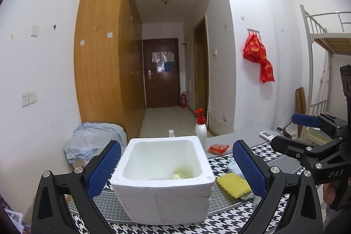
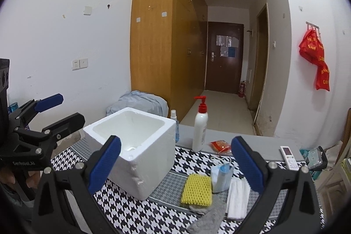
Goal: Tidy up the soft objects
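A white foam box [image 1: 162,201] stands on the houndstooth mat, and a small pale yellow-green soft thing [image 1: 178,175] lies in its bottom. My left gripper [image 1: 177,168] is open, its blue pads on either side of the box without touching it. To the right of the box [image 2: 140,168] lie a yellow sponge [image 2: 197,189], a blue face mask [image 2: 221,174], a folded white cloth [image 2: 238,199] and a grey cloth [image 2: 208,218]. My right gripper [image 2: 176,166] hangs open above the mat, holding nothing. Each gripper shows at the edge of the other's view.
A white pump bottle with a red head [image 2: 200,124], a small spray bottle [image 2: 174,124], a red packet [image 2: 220,146] and a white remote [image 2: 289,156] stand or lie at the back of the table. A bundle of pale blue fabric [image 1: 94,144] sits beyond the table's left end.
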Demonstrator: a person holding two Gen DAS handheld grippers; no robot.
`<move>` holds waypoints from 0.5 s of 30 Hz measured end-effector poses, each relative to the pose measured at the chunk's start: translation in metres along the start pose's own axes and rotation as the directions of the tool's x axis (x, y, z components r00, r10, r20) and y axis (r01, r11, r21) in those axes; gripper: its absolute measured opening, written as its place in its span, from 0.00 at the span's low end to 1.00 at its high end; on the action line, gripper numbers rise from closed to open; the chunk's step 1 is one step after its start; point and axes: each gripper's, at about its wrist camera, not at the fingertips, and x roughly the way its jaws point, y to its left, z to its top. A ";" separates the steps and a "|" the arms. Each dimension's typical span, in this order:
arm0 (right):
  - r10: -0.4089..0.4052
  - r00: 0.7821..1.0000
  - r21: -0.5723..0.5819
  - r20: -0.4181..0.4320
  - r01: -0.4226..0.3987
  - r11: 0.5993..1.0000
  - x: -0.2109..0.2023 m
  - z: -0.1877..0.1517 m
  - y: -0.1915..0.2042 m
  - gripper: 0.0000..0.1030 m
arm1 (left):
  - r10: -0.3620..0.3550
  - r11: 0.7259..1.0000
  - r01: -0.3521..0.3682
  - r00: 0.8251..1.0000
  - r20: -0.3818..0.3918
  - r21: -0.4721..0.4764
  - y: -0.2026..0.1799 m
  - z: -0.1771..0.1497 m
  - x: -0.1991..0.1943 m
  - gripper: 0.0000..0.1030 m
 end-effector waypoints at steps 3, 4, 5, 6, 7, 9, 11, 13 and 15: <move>-0.009 1.000 0.002 0.005 0.009 1.000 -0.005 -0.005 -0.002 0.99 | -0.007 1.000 0.007 1.000 0.008 0.003 -0.005 -0.001 -0.005 0.99; -0.017 1.000 0.006 0.007 0.017 1.000 -0.008 -0.006 -0.003 0.99 | -0.011 1.000 0.011 1.000 0.009 0.003 -0.006 -0.001 -0.005 0.99; -0.021 1.000 0.007 0.007 0.021 1.000 -0.010 -0.008 -0.004 0.99 | -0.015 1.000 0.015 1.000 0.009 0.004 -0.008 -0.002 -0.006 0.99; -0.025 1.000 0.007 0.008 0.025 1.000 -0.012 -0.009 -0.005 0.99 | -0.020 1.000 0.020 1.000 0.010 0.002 -0.010 -0.003 -0.008 0.99; -0.029 1.000 0.009 0.009 0.029 1.000 -0.015 -0.010 -0.006 0.99 | -0.025 1.000 0.025 1.000 0.011 0.000 -0.012 -0.004 -0.009 0.99; -0.033 0.999 0.015 0.009 0.033 0.999 -0.019 -0.013 -0.008 0.99 | -0.038 0.999 0.038 0.999 0.008 -0.003 -0.016 -0.007 -0.011 0.99; -0.035 0.999 0.025 0.006 0.035 0.999 -0.023 -0.016 -0.011 0.99 | -0.045 0.999 0.045 0.999 0.005 -0.005 -0.018 -0.010 -0.012 0.99; -0.042 0.999 0.029 0.002 0.042 0.999 -0.027 -0.019 -0.013 0.99 | -0.057 0.998 0.057 0.998 0.003 -0.012 -0.022 -0.013 -0.013 0.99; -0.061 0.998 0.032 0.002 0.061 0.998 -0.030 -0.024 -0.016 0.99 | -0.073 0.997 0.073 0.997 -0.003 -0.024 -0.026 -0.017 -0.013 0.99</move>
